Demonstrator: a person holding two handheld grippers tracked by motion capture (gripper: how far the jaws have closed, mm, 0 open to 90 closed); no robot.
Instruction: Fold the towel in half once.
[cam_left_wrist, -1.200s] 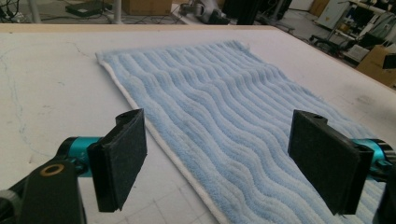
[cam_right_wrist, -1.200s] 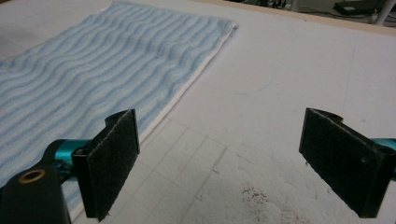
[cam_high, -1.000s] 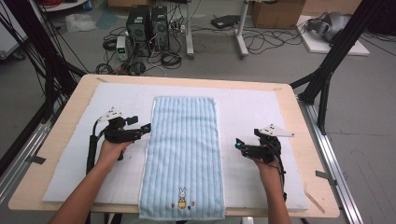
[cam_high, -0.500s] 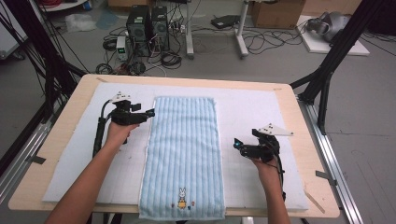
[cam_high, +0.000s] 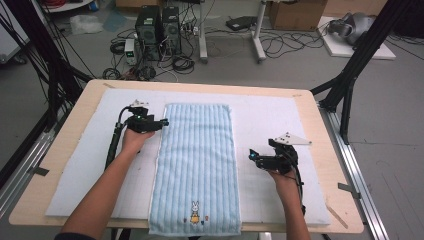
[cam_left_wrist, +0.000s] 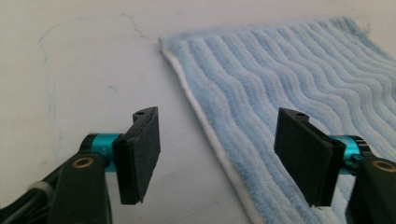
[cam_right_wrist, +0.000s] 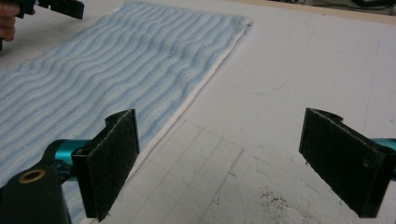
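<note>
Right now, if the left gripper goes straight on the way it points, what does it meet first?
Most likely the blue towel. The left gripper has open fingers, just closing in, straddling the towel's white left edge near its far corner. How high it rides above the white mat is unclear.

Right gripper (cam_right_wrist: 219, 163) jaws wide apart, blue striped towel (cam_right_wrist: 116, 70) edge beside them, white mat (cam_right_wrist: 303, 70)

Behind your wooden bench (cam_high: 320, 150), grey floor (cam_high: 300, 65) runs back, strewn with black cables (cam_high: 280, 45). Two computer towers (cam_high: 160, 25) stand at the far left, cardboard boxes (cam_high: 295, 12) further right, black frame struts (cam_high: 360, 55) flanking.
</note>
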